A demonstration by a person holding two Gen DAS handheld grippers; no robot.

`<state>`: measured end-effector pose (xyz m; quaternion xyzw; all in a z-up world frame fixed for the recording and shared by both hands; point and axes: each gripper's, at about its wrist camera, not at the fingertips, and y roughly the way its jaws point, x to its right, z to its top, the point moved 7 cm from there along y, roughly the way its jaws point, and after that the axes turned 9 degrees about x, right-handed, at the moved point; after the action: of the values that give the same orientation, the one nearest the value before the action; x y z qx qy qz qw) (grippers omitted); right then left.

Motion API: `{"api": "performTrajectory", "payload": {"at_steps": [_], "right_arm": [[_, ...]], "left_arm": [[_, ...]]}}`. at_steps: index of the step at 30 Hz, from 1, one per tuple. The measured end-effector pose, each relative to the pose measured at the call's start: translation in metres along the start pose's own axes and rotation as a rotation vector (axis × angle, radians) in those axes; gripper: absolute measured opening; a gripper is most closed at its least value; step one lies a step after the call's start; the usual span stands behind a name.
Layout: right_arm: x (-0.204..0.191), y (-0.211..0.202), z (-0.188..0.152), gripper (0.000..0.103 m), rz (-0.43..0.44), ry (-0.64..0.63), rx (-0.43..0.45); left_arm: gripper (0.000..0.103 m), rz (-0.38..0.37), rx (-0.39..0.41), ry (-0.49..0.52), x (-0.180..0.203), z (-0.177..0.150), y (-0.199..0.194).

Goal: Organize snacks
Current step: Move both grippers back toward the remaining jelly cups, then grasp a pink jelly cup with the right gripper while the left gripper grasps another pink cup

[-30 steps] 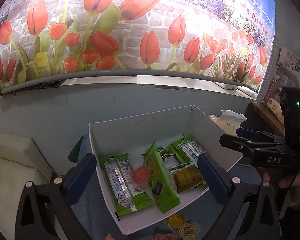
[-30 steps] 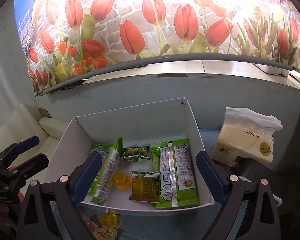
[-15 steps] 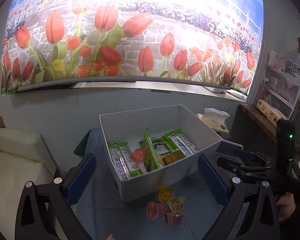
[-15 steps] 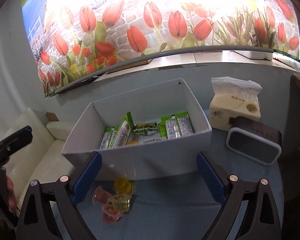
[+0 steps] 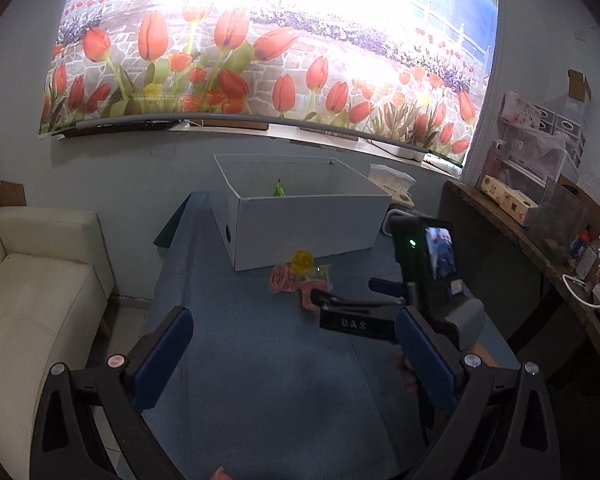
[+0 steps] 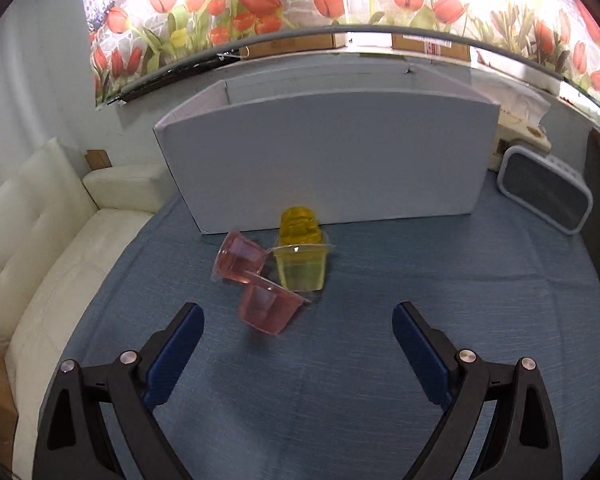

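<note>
A white cardboard box [image 6: 324,160] stands on the blue tablecloth [image 6: 380,360]; from this low angle only the tip of a green snack packet [image 5: 278,189] shows above its rim. Several jelly cups lie tumbled in front of the box: a pink cup [image 6: 268,308] nearest, another pink cup [image 6: 240,260], a yellow cup [image 6: 300,268] and a yellow one behind it [image 6: 300,220]. My right gripper [image 6: 298,320] is open, low over the cloth, just short of the nearest pink cup. My left gripper [image 5: 294,344] is open and empty, farther back; the right gripper [image 5: 346,294] shows in its view beside the cups [image 5: 300,276].
A grey-rimmed speaker-like device [image 6: 544,196] and a tissue pack [image 6: 520,120] sit right of the box. A white sofa [image 6: 40,240] runs along the table's left edge. A wooden shelf with boxes and cables [image 5: 540,208] stands at the right. A tulip mural covers the wall behind.
Both grippers have drawn back and dropped from above the box. The box interior is now hidden behind its front wall, and the jelly cups lie directly ahead of the right gripper.
</note>
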<state>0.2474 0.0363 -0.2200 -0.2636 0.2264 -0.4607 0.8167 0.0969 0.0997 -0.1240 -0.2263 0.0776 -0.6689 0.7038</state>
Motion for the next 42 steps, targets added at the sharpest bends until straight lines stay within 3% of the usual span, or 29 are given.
{"api": "performTrajectory", "payload": {"at_steps": [3,7,11,18,24,35,42], "right_arm": [[-0.005,0.014,-0.001,0.093,-0.025,0.02,-0.016],[-0.008,0.033,-0.006,0.06,-0.061,0.029,-0.084],[-0.011,0.038,-0.007,0.051,-0.068,0.037,-0.079],[-0.001,0.027,-0.011,0.049,-0.033,0.063,-0.07],[0.01,-0.012,-0.017,0.049,0.009,0.05,-0.034],[0.05,-0.101,-0.046,0.049,0.056,0.137,0.019],[0.066,-0.136,-0.056,0.049,0.053,0.183,0.058]], "left_arm": [[0.103,0.011,-0.009,0.006,-0.005,-0.012,-0.014],[0.103,0.03,-0.012,0.009,-0.017,-0.017,-0.023],[0.103,0.03,-0.003,-0.013,-0.03,-0.018,-0.029],[0.103,0.032,-0.019,-0.037,-0.037,-0.023,-0.022],[0.103,0.02,-0.05,-0.014,-0.026,-0.024,0.008],[0.103,0.045,-0.128,0.158,-0.003,-0.022,0.131],[0.103,0.133,-0.196,0.203,-0.01,-0.032,0.205]]}}
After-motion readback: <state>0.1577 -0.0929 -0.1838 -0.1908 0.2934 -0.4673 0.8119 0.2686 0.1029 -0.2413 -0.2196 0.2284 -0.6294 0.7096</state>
